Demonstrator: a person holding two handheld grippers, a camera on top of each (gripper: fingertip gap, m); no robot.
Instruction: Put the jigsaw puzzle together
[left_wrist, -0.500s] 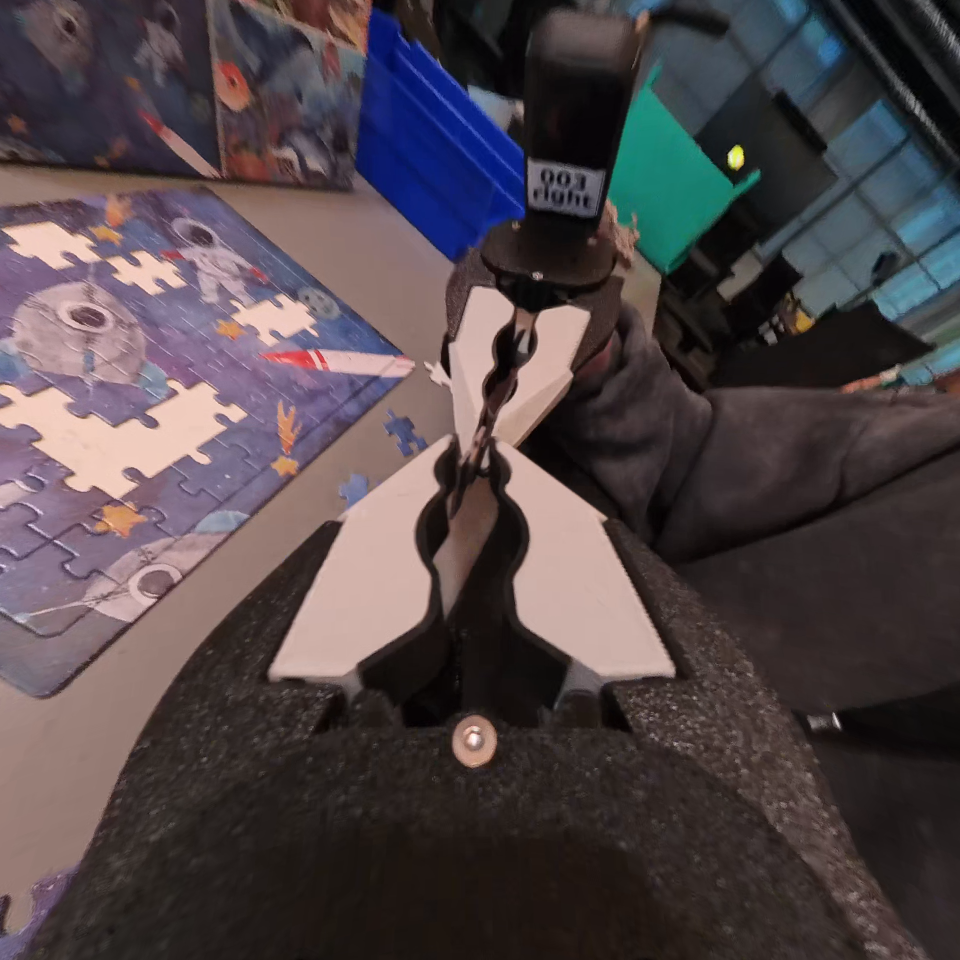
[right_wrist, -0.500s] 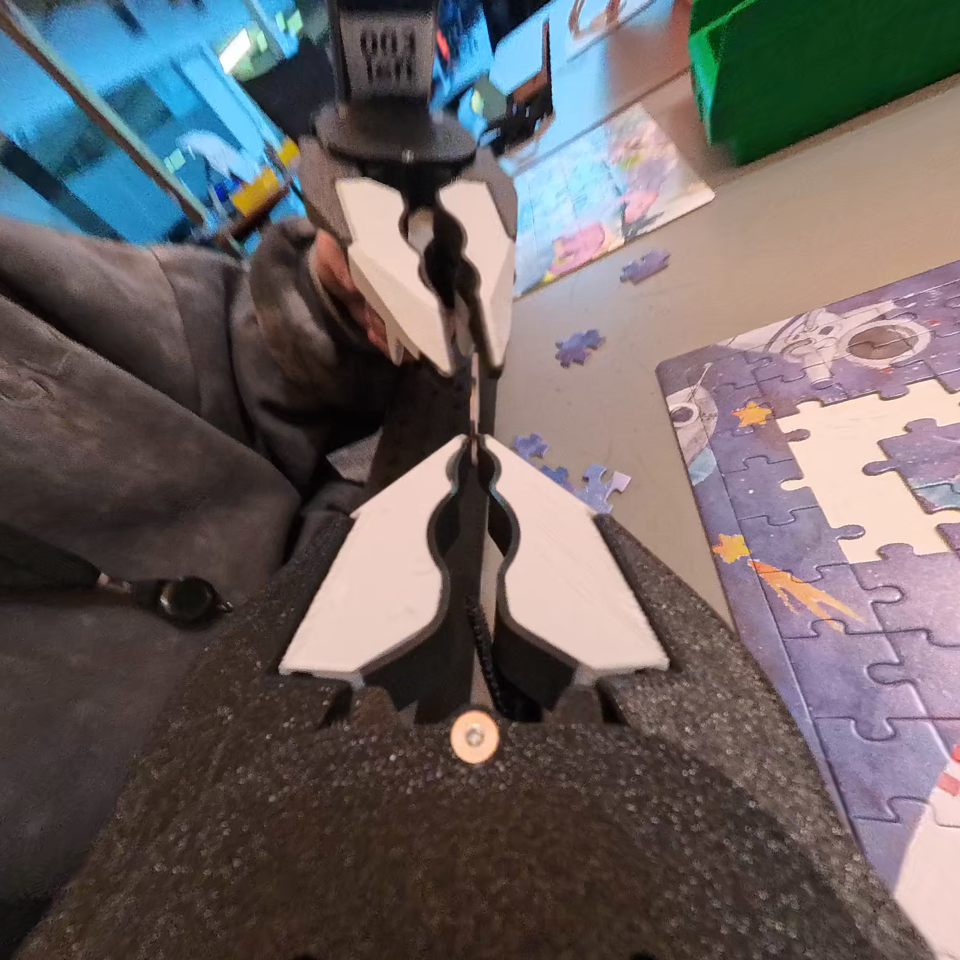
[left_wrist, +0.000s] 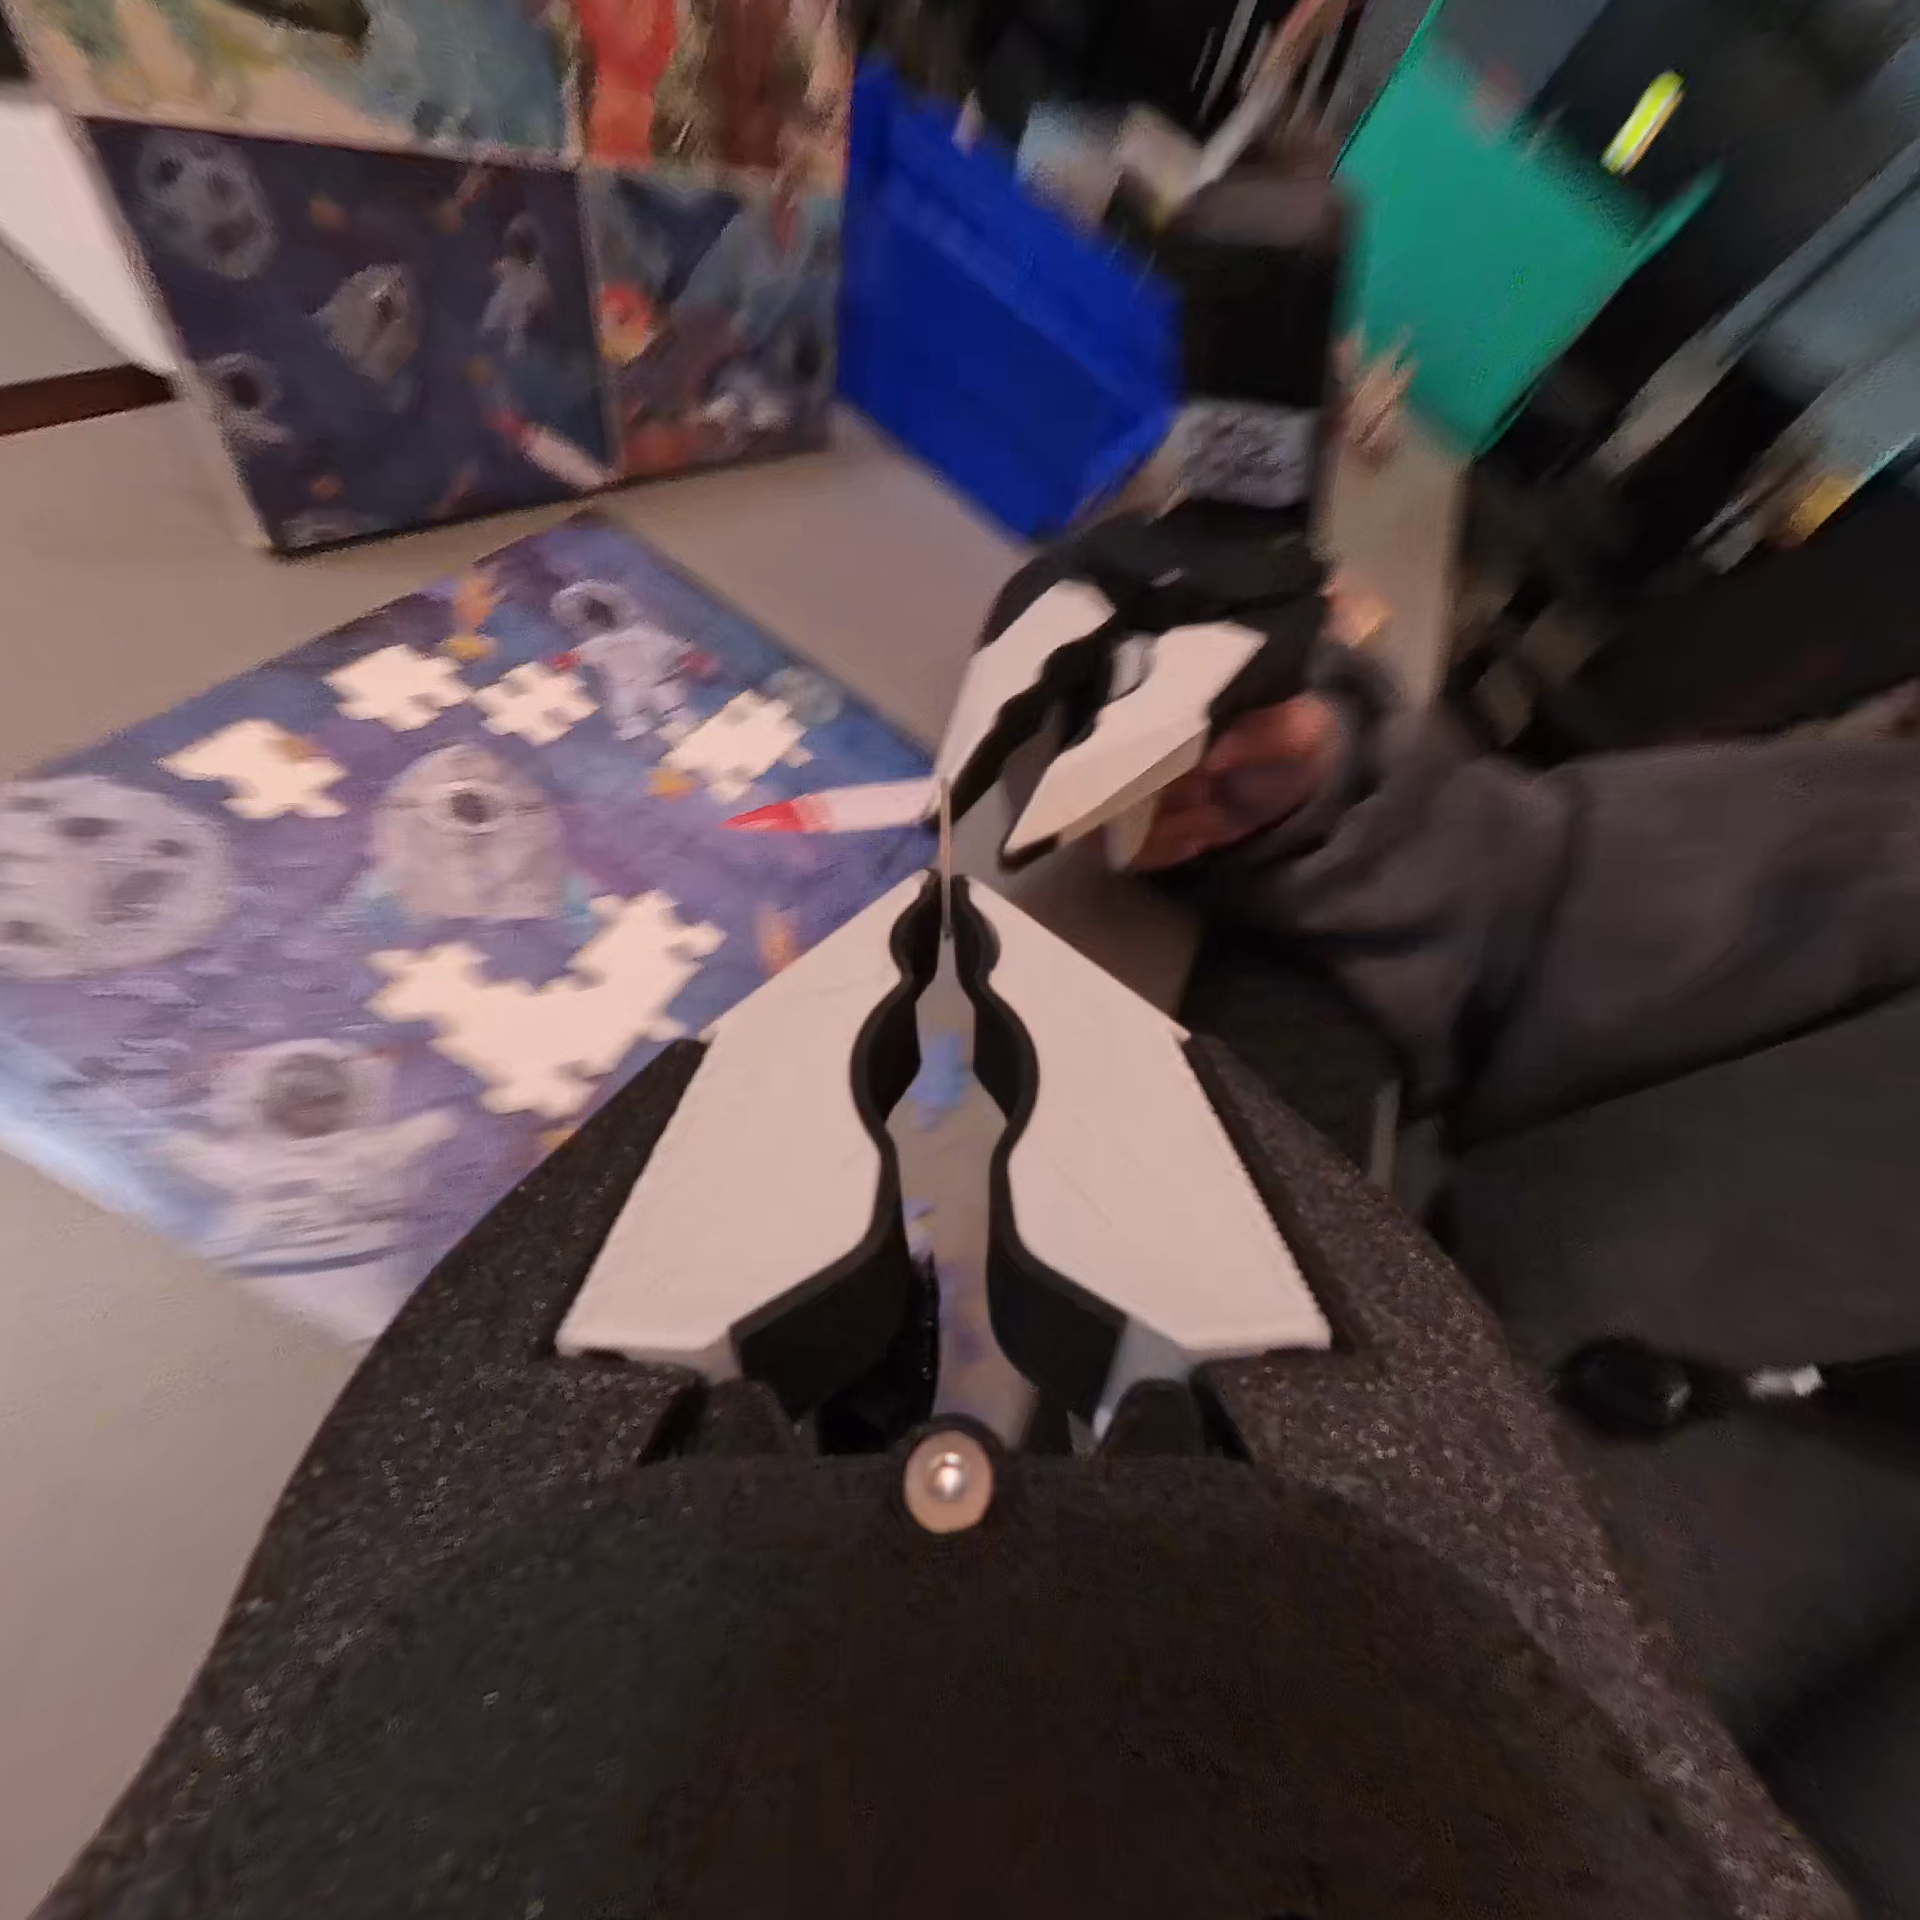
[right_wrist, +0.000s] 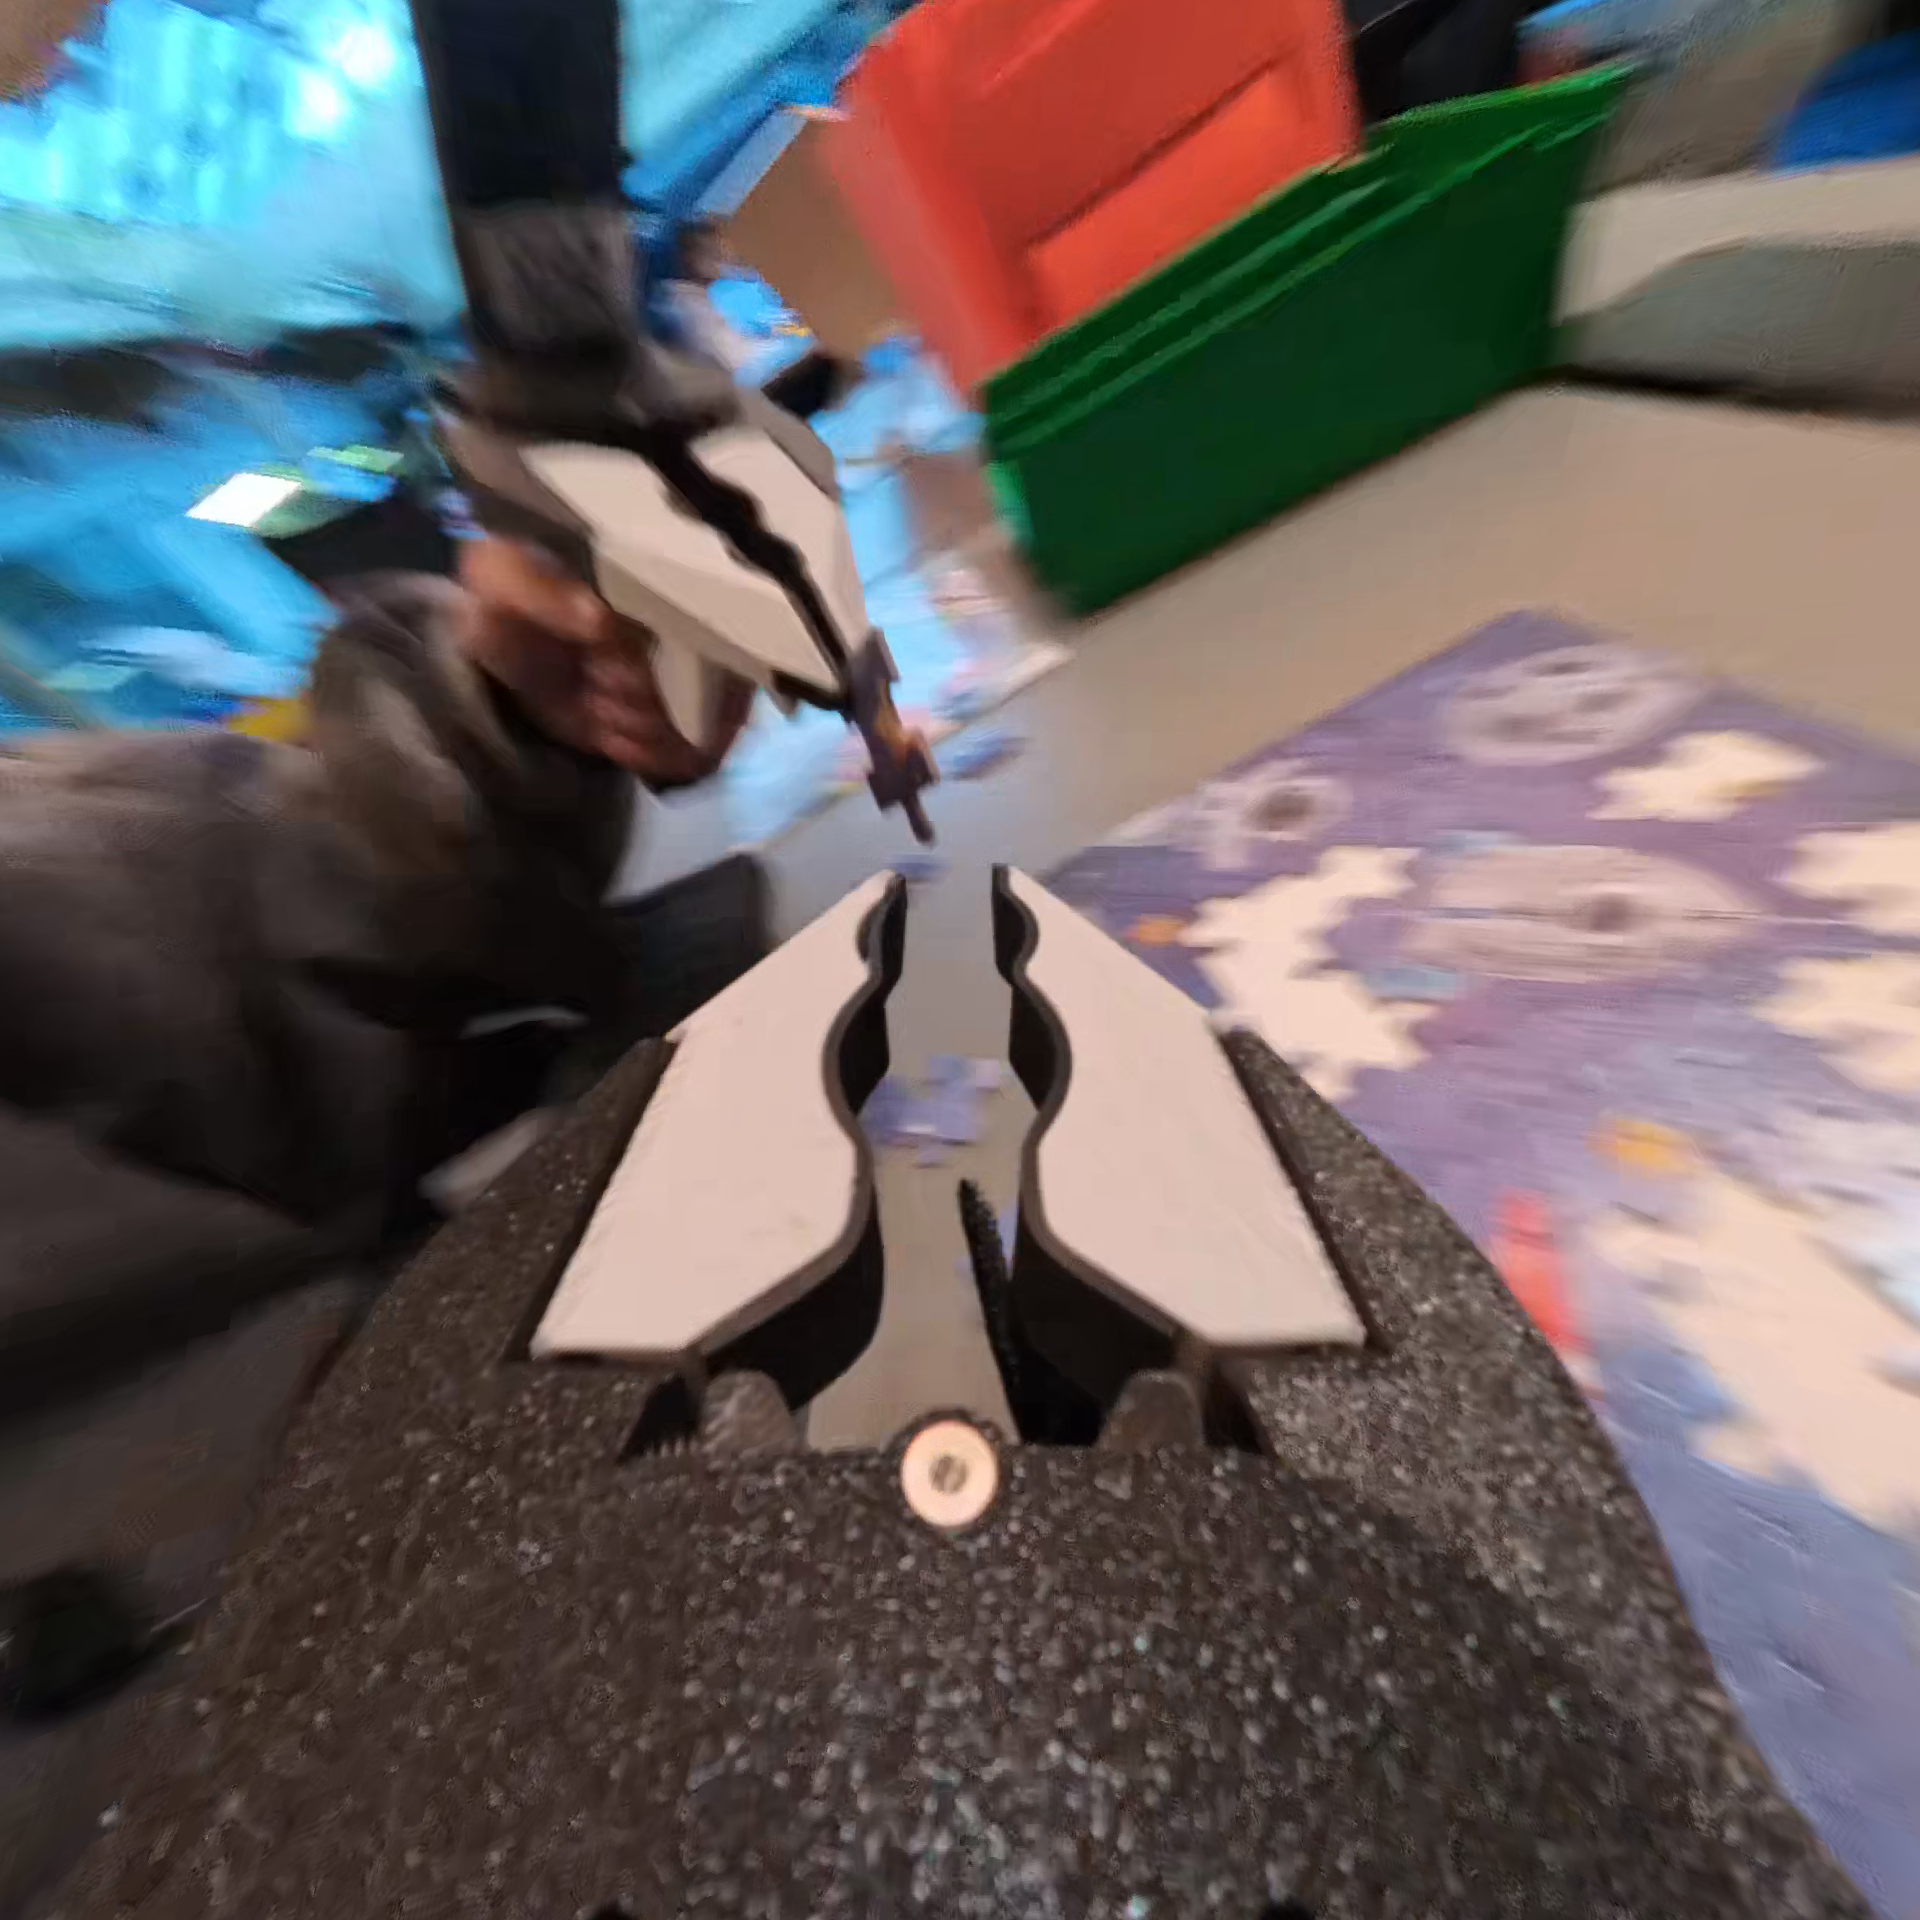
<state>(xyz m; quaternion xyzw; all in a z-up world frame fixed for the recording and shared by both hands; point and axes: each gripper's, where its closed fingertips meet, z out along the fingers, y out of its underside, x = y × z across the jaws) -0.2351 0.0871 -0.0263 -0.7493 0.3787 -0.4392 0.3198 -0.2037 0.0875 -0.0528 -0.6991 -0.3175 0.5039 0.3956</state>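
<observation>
The space-themed jigsaw puzzle (left_wrist: 312, 935) lies flat on the grey table with several white gaps; it also shows in the right wrist view (right_wrist: 1382, 748). My left gripper (left_wrist: 943, 883) is shut on a dark puzzle piece (left_wrist: 945, 831), seen edge-on at its tips. In the right wrist view the left gripper (right_wrist: 831, 681) holds that piece (right_wrist: 896, 753) in the air, just beyond my right gripper (right_wrist: 948, 878). My right gripper is open and empty; it also shows in the left wrist view (left_wrist: 987, 821), jaws apart, next to the piece.
A puzzle box (left_wrist: 416, 343) and a blue bin (left_wrist: 987, 343) stand behind the puzzle. A green bin (right_wrist: 1247, 436) and an orange-red object (right_wrist: 1091, 177) stand at the far side. Loose blue pieces (right_wrist: 935, 1101) lie on the table. A grey sleeve (left_wrist: 1507, 935) lies close by. The grippers' ends are close to 5 cm from one another.
My right gripper has opened and let go of the piece, which stays in my left gripper. Both grippers have swung and drawn slightly apart; the views are blurred by motion.
</observation>
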